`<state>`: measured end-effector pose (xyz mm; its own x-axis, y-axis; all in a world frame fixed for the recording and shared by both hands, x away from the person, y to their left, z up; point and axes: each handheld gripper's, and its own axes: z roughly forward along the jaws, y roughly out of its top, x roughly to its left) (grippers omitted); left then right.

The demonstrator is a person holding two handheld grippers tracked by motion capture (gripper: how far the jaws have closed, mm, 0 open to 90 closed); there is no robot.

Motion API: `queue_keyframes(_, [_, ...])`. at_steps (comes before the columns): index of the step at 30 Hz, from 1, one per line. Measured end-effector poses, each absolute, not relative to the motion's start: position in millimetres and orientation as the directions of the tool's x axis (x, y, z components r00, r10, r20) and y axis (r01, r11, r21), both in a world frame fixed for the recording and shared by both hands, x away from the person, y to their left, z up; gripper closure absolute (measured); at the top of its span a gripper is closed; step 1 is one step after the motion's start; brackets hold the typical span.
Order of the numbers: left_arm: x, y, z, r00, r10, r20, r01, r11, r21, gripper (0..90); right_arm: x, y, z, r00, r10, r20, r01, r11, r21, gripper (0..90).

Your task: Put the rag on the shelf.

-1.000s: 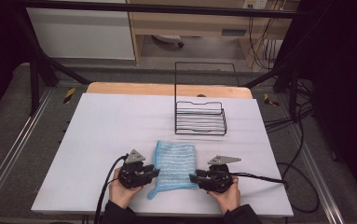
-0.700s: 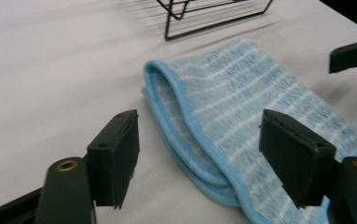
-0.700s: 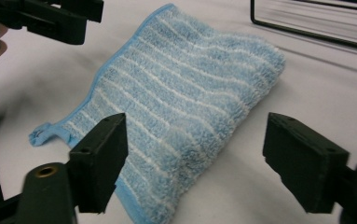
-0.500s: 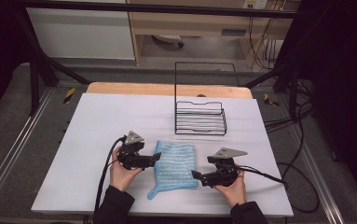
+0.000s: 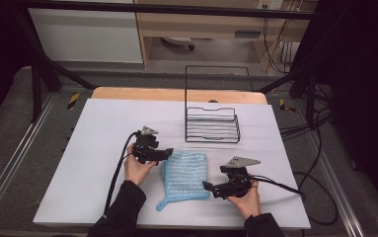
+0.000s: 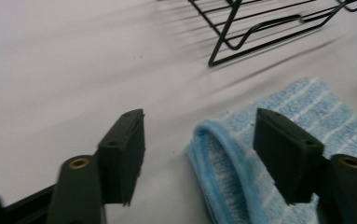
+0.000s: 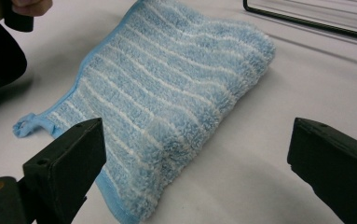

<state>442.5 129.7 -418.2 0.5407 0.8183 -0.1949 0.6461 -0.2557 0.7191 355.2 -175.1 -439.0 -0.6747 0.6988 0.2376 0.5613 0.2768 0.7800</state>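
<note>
Lowest in the high view, the person's two dark sleeves rise from the bottom edge onto the white worktop [image 5: 88, 148]. Just above them, at the lower right, the right tongs [image 5: 207, 186] lie level and point toward the frame's left, their tips close beside the lower right corner of the blue striped cloth [image 5: 185, 177]; in the right gripper view the right tongs [image 7: 195, 163] stand wide apart with nothing between them, the nearest corner of the cloth [image 7: 167, 88] lying ahead of the gap and untouched by either pad. The cloth lies flat and folded at the lower middle of the high view, a small loop sticking out at its lower left corner. A little higher, left of centre, the left tongs [image 5: 169, 153] point toward the frame's right at the cloth's upper left corner. In the left gripper view the left tongs [image 6: 199, 149] are partly open and have just been closing in a little; the rolled, folded edge of the cloth [image 6: 278, 107] lies in the gap, nearer the right-hand jaw, with white worktop showing beside the left-hand jaw, and the pads are not pressing on it. Farther up, in the upper middle of the high view, a black wire rack [image 5: 212, 123] stands on the worktop, apart from the cloth.
</note>
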Motion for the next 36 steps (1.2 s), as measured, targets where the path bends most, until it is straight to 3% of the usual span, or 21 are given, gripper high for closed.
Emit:
queue_keyframes(3, [446.6, 127.3, -425.7, 0.534, 0.821, -0.2, 0.667, -0.264, 0.696, 45.3, 356.1, -174.8, -440.0, -0.679, 0.696, 0.234, 0.563, 0.288, 0.775, 5.2])
queue_keyframes(15, [448.0, 119.6, -440.9, 0.53, 0.815, -0.232, 0.712, -0.279, 0.645, 62.5, 356.9, -174.8, -440.0, -0.678, 0.696, 0.235, 0.568, 0.294, 0.769, 5.3])
queue_keyframes(29, [445.5, 114.2, -444.2, 0.55, 0.812, -0.194, 0.692, -0.314, 0.65, 69.9, 365.0, -176.6, -436.8, -0.677, 0.7, 0.227, 0.561, 0.291, 0.775, 6.4])
queue_keyframes(36, [443.0, 111.1, -444.5, 0.552, 0.816, -0.172, 0.682, -0.323, 0.656, 75.0, 383.3, -180.4, -428.5, -0.663, 0.709, 0.241, 0.543, 0.233, 0.807, 15.2])
